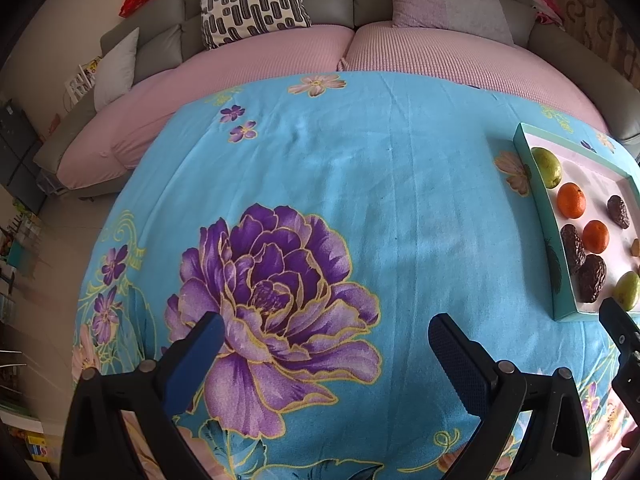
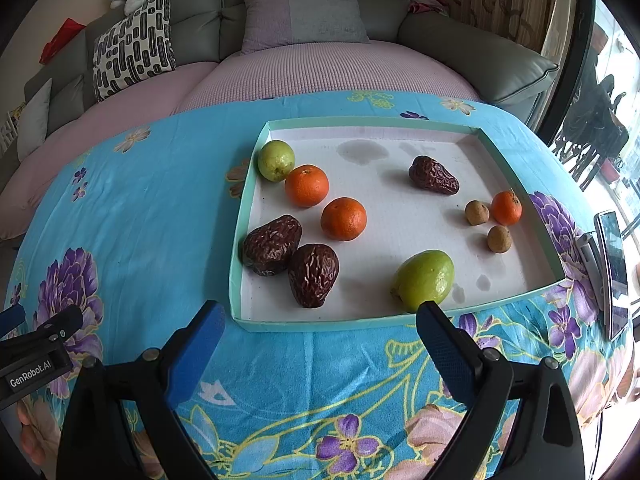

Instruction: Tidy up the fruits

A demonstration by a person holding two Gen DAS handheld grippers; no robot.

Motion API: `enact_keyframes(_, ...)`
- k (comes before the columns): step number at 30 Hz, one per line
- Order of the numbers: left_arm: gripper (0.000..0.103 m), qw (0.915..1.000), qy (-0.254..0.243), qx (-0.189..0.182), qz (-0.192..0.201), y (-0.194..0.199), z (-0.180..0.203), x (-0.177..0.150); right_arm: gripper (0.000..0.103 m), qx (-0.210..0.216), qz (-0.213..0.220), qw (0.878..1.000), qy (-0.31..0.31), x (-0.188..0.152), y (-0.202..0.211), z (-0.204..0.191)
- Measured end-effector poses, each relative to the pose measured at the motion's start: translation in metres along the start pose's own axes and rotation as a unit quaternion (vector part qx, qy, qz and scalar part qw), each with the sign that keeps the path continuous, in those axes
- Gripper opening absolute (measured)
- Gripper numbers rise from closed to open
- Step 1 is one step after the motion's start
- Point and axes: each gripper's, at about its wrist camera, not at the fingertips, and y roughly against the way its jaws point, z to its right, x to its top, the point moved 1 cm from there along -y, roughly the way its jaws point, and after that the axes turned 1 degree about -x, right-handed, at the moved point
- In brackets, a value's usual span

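Hovering over the blue floral tablecloth [image 1: 400, 184], left gripper [image 1: 326, 334] spread wide and empty, with the teal-rimmed tray [image 1: 560, 264] cut off at its right edge. Right gripper [image 2: 320, 322] also wide and empty, just short of the tray [image 2: 320, 325]; only this view shows all fruit inside: two green guavas [image 2: 423, 280], three oranges [image 2: 343, 218], three wrinkled dates [image 2: 313, 274], two small brown longans [image 2: 477, 212]. Phone [image 2: 614, 272] beside tray's right side, right view only.
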Motion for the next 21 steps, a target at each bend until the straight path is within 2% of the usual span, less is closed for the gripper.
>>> enact_keyframes(21, 0.103, 1.0, 0.001, 0.0, -0.001, 0.0, -0.0003, -0.0001, 0.097, 0.0, -0.001, 1.0, -0.001, -0.0006, -0.002, 0.0004)
